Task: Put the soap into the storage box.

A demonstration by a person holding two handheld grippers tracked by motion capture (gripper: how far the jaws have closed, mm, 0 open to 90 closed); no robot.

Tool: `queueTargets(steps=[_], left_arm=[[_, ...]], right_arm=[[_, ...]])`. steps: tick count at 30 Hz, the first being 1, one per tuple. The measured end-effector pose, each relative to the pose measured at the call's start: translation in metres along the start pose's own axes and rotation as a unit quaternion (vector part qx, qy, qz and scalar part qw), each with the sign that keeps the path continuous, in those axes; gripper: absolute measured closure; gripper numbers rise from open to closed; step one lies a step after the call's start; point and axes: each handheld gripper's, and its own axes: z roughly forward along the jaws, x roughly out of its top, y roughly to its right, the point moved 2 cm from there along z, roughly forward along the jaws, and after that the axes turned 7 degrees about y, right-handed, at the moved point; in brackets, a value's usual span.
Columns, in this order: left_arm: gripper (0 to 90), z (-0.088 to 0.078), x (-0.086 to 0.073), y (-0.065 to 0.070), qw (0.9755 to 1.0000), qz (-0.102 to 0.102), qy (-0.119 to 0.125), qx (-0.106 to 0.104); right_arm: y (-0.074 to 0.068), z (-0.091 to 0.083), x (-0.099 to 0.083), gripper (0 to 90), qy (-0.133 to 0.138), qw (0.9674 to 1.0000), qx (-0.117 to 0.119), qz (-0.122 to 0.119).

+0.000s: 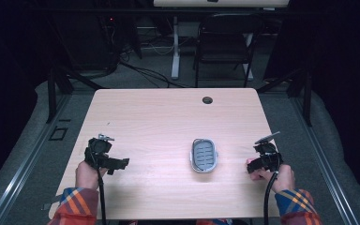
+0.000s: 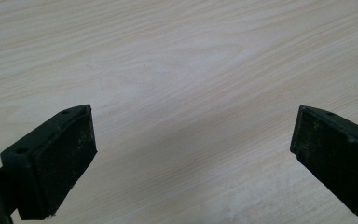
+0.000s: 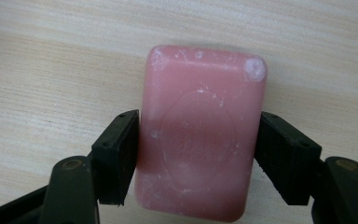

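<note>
A pink bar of soap (image 3: 200, 135) lies flat on the wooden table (image 1: 159, 122), and my right gripper (image 3: 198, 154) is shut on it, one black pad pressed against each long side. From above, that gripper (image 1: 255, 165) sits at the table's right front, with a sliver of pink soap (image 1: 249, 161) at its tips. A grey oval soap dish (image 1: 204, 155) with a ribbed insert rests at centre front, to the left of the right gripper. My left gripper (image 1: 117, 164) rests at the left front; its jaws stand wide open over bare wood (image 2: 193, 140).
A round cable hole (image 1: 207, 100) sits near the table's far edge. Beyond the table stand a black folding chair (image 1: 225, 44) and a white desk leg (image 1: 175, 51). Cables trail from both grippers toward the front edge.
</note>
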Motion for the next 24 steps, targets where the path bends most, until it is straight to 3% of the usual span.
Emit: queueTargets(steps=[6, 24], left_arm=[[0.0, -0.0006, -0.0002, -0.0011, 1.0000, 0.001, 0.000, 0.001], [0.0, 0.0002, -0.0006, -0.0005, 1.0000, 0.003, -0.002, -0.002]], right_arm=[[-0.0021, 0.0016, -0.0005, 33.8, -0.004, 0.9998, -0.013, -0.013], [-0.0010, 0.0047, -0.0009, 36.7, -0.014, 0.9990, -0.016, -0.038]])
